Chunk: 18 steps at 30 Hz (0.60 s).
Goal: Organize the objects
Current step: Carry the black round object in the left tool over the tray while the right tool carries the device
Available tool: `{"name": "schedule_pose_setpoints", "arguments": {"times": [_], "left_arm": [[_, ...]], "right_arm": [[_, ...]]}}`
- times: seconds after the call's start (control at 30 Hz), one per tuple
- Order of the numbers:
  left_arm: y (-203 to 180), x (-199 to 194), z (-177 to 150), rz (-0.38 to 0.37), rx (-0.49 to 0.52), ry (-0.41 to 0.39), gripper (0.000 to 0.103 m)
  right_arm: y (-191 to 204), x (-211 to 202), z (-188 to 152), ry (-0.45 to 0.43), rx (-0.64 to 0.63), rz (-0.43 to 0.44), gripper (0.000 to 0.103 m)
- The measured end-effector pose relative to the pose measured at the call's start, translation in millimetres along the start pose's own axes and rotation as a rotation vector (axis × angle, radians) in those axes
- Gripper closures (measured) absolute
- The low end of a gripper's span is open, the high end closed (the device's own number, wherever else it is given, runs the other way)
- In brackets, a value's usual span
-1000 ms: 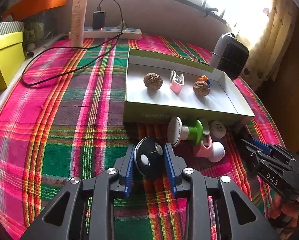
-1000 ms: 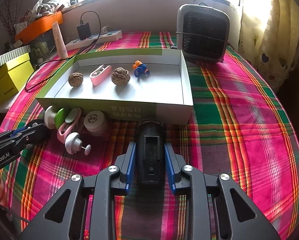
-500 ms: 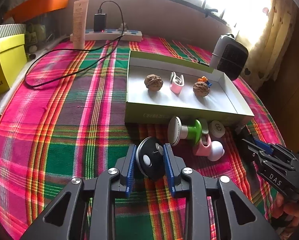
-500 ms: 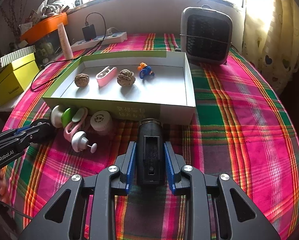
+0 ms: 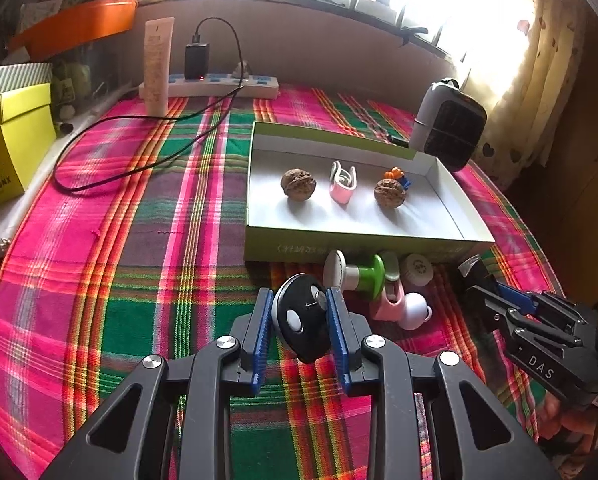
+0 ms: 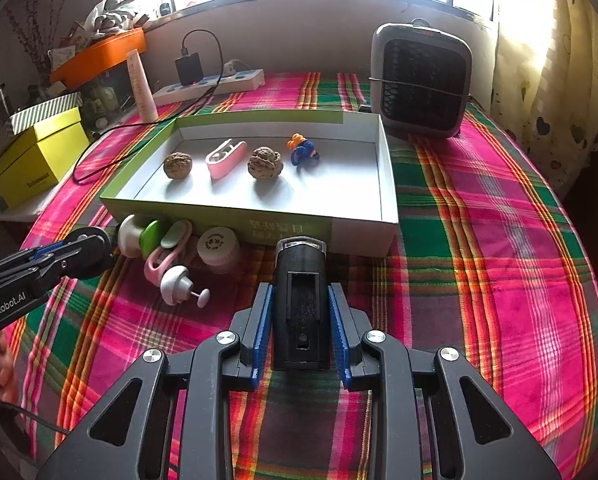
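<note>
Shallow cardboard tray [image 6: 387,184], centre frame, holds walnuts. Right gripper [image 6: 299,320], lower centre, clamps a rigid black plastic block [image 6: 299,300] by its flat sides. Left gripper [image 5: 299,320] pinches a black disc [image 5: 301,320] edgewise: light, smooth, likely slippery.

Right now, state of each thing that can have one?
left gripper: jaws shut on the black round disc
right gripper: jaws shut on the black rectangular block
box: open-topped, holding two walnuts, a pink clip and a small blue toy
pink clip: lying on its side
black charger: plugged into the power strip
</note>
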<state>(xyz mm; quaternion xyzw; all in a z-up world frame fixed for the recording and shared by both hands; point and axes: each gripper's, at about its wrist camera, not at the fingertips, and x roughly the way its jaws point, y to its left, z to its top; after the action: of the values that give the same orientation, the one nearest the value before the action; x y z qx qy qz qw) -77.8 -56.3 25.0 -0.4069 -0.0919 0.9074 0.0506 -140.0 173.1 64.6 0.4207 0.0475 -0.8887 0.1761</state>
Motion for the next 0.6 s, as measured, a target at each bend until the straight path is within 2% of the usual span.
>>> {"name": "schedule_pose_setpoints", "arguments": {"times": [0.6], "left_arm": [[-7.3,-8.3,27.6,-0.02,0.02,-0.04,0.078]], "right_arm": [[2.3,-13.0,27.4,-0.044,-0.003,0.041,0.075]]}}
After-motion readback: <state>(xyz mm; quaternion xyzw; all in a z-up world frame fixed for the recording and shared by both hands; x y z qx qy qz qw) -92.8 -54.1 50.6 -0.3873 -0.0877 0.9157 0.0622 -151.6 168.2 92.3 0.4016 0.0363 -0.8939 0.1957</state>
